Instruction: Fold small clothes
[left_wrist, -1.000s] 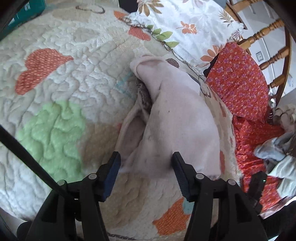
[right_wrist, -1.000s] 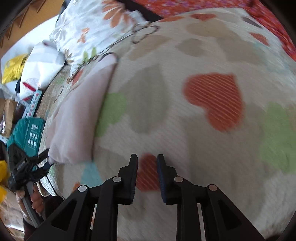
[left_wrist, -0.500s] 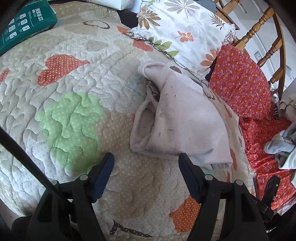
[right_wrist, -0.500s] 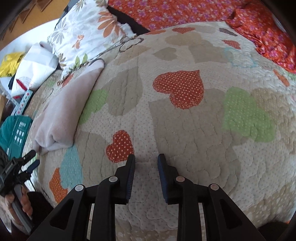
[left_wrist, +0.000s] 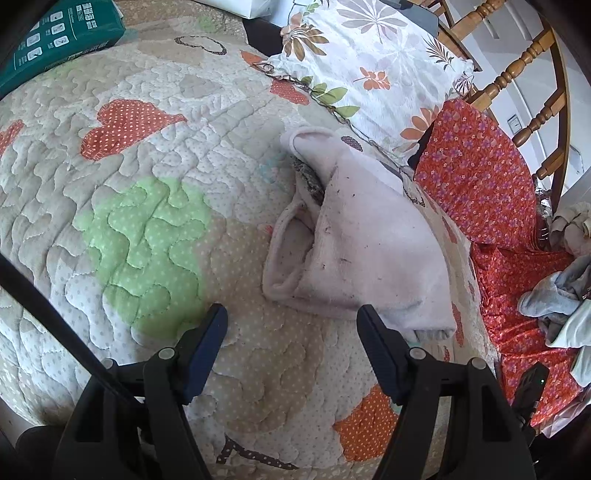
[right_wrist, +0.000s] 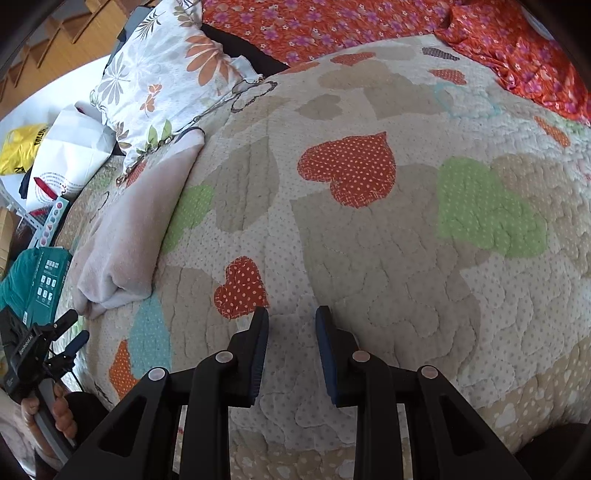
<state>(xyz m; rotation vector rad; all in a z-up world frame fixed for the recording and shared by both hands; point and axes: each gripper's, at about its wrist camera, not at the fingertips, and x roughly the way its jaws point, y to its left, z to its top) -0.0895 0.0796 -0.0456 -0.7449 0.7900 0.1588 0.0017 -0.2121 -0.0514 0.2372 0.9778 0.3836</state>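
The left gripper (left_wrist: 291, 319) stood with its fingers spread wide and nothing between them, low in the middle of the left wrist view, just short of the near edge of the pale pink garment (left_wrist: 365, 258). The right gripper (right_wrist: 291, 319) had its fingers only partly apart, also empty, at the bottom centre of the right wrist view over bare heart-patterned quilt (right_wrist: 406, 258), well apart from the garment at the left of that frame.

The step in hand looked like a pause after a fold, with the next garment to be fetched. To do it well, the folded piece should be left undisturbed; any tidying would best be a light pinch on the loose lower flap at its left side rather than a drag across the quilt, which could pull the layers open. The pile of grey and white clothes (left_wrist: 557, 302) at the right edge of the left wrist view seemed the likely source of the next piece.

The garment lay in the centre right of the left wrist view as a soft, fleecy, doubled bundle, running toward the floral pillow (left_wrist: 369, 66) at the top. Dark specks of lint dotted its upper layer, and a patterned lining showed in the gap between layers. It looked limp and likely to slump if lifted by one corner.
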